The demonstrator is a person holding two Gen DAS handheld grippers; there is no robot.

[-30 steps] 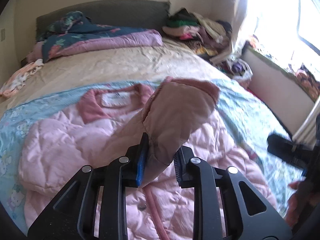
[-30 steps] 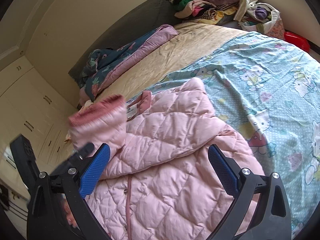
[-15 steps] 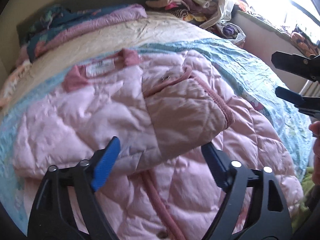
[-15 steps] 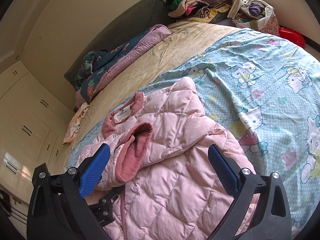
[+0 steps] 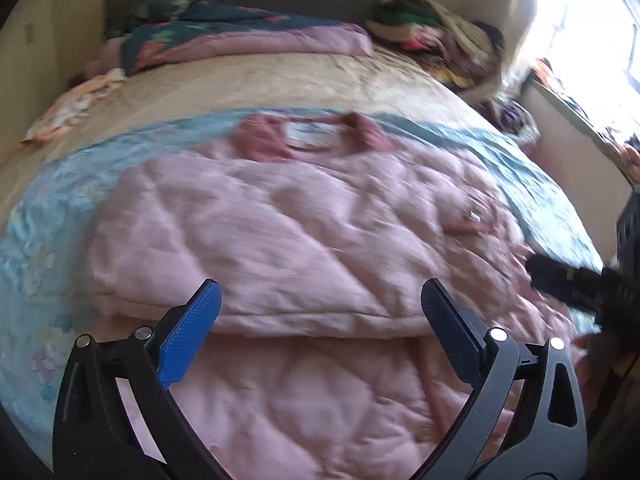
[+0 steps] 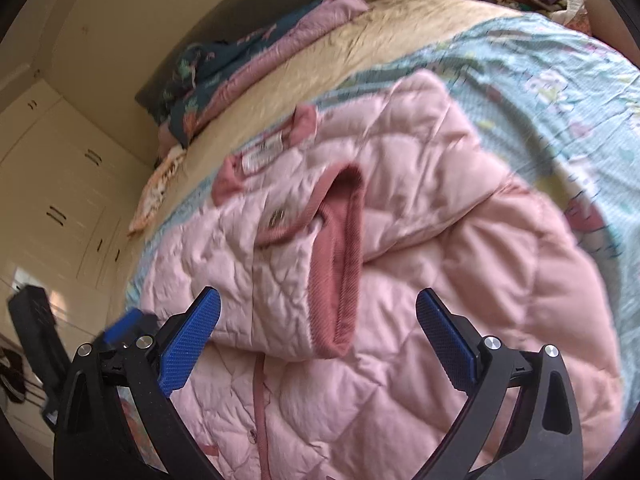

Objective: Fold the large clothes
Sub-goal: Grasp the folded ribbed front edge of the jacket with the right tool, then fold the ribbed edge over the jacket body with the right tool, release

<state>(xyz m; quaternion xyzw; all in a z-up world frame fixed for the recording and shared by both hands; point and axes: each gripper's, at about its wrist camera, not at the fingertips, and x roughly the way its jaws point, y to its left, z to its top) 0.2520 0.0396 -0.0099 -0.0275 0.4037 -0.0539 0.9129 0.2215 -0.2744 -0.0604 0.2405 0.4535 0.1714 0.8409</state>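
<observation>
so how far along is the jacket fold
Done: both sleeves lie folded across the front of the pink jacket, one ribbed cuff resting mid-chest on the bed. In hand: nothing; the left gripper has just been opening with nothing between its pads, and the right gripper is open above the cuff. Left: the body still lies at full length, collar to hem, unfolded.

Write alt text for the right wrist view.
A pink quilted jacket lies on a blue cartoon-print sheet, one sleeve folded across its front with the ribbed cuff showing. The open right gripper hovers above it, holding nothing.
</observation>
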